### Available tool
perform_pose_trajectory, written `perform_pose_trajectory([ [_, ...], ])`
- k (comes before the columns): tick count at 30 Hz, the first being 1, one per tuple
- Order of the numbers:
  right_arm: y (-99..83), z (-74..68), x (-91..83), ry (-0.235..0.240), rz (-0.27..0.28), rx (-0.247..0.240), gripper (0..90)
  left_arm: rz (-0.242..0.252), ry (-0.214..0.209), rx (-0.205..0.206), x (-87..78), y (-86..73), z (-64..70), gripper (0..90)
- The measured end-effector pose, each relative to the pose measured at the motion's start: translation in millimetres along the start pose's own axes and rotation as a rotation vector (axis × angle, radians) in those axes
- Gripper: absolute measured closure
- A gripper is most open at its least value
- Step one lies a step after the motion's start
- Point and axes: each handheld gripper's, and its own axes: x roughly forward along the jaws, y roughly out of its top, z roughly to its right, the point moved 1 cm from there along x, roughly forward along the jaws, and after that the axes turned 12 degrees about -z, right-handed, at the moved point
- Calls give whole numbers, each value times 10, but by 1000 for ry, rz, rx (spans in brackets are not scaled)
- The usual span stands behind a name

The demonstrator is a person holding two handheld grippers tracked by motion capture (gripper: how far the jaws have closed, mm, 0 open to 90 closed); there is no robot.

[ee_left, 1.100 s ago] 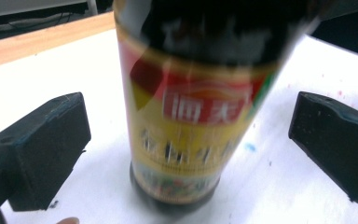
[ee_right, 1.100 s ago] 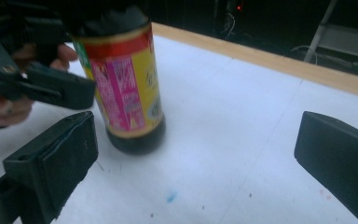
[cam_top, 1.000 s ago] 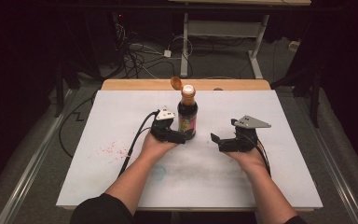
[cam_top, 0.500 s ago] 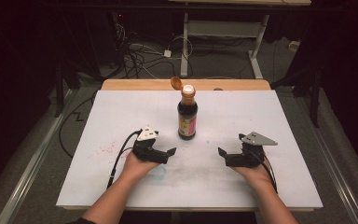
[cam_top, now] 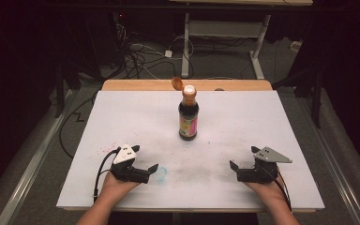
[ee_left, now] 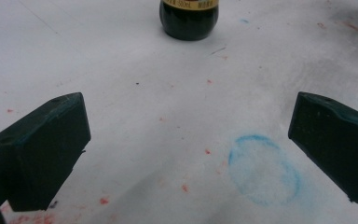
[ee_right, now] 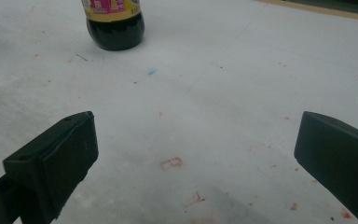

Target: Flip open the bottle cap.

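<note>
The dark sauce bottle (cam_top: 188, 114) stands upright on the white table (cam_top: 281, 122), its orange flip cap (cam_top: 176, 83) hinged open at the top. It is well apart from both tools, ahead of their fingers and between the two. The left gripper (cam_top: 153, 170) rests near the table's front edge with its jaws spread wide and nothing between them; the bottle's base (ee_left: 189, 18) sits far beyond its fingertips, and a blue ring stain (ee_left: 264, 169) lies just inside its right-hand finger (ee_left: 338, 142). The right gripper (cam_top: 235, 171) is likewise spread wide and empty, with the bottle ahead and off beyond its left-hand finger (ee_right: 56, 161)
</note>
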Motion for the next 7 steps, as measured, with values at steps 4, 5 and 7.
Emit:
perform_pose_trajectory([
  [4,0,-22,2,-16,-4,-1,4,1,-6,7,-8,-7,0,0],
  [5,-1,-28,1,-19,-3,-3,4,5,-7,6,-12,-6,1,0],
  [7,-2,-26,1,-21,-2,-2,4,10,-10,2,-16,-4,-1,0],
])
